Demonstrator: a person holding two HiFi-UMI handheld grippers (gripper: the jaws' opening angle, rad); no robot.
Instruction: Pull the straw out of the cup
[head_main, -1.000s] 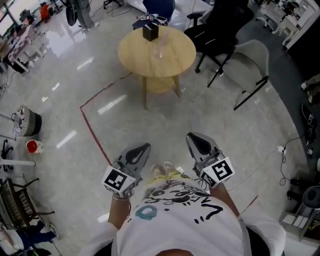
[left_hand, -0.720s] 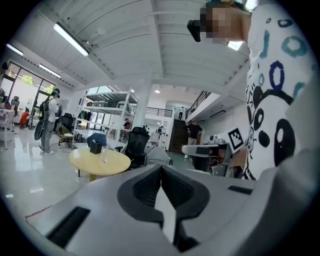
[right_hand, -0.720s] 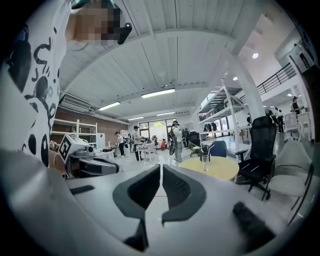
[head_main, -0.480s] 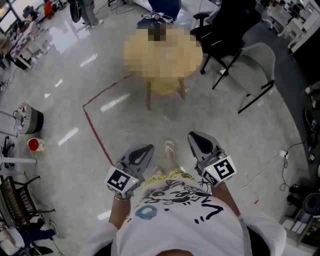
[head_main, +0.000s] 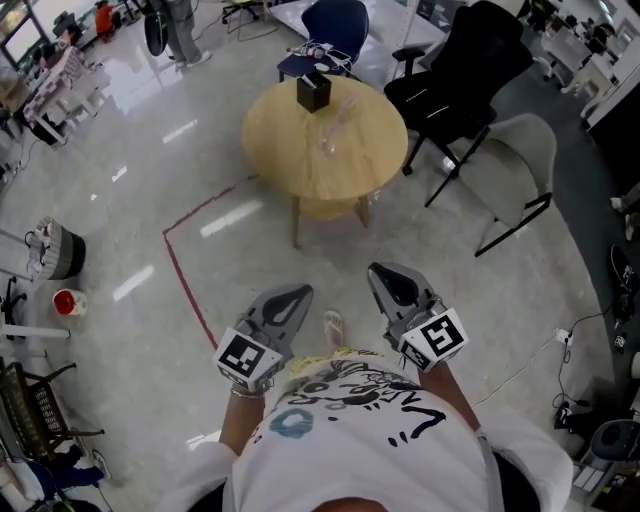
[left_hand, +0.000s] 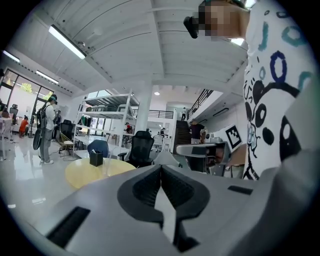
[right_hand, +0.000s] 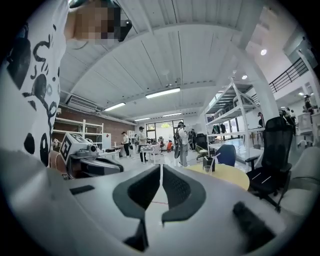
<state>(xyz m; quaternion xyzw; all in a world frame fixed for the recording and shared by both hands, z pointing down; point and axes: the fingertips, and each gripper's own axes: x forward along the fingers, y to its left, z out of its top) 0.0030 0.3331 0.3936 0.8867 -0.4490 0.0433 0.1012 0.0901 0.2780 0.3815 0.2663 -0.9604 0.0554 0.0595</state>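
A clear cup (head_main: 328, 147) with a thin straw stands on a round wooden table (head_main: 350, 160) some way ahead of me, beside a black box (head_main: 313, 92). The left gripper view shows the cup (left_hand: 107, 164) small and far off. In the right gripper view the cup (right_hand: 207, 169) holds a pale straw (right_hand: 213, 158). My left gripper (head_main: 295, 293) and right gripper (head_main: 383, 274) are held close to my body, both shut and empty, well short of the table. Each view shows its jaws pressed together: left gripper (left_hand: 161, 168), right gripper (right_hand: 161, 168).
A black office chair (head_main: 460, 70) and a grey chair (head_main: 515, 160) stand right of the table, with a blue chair (head_main: 335, 20) behind it. A red tape line (head_main: 185, 275) marks the glossy floor on the left. People stand far off in the room.
The table, the cup and the chairs have come closer in the head view as I walk forward. Both grippers stay shut in front of my body.
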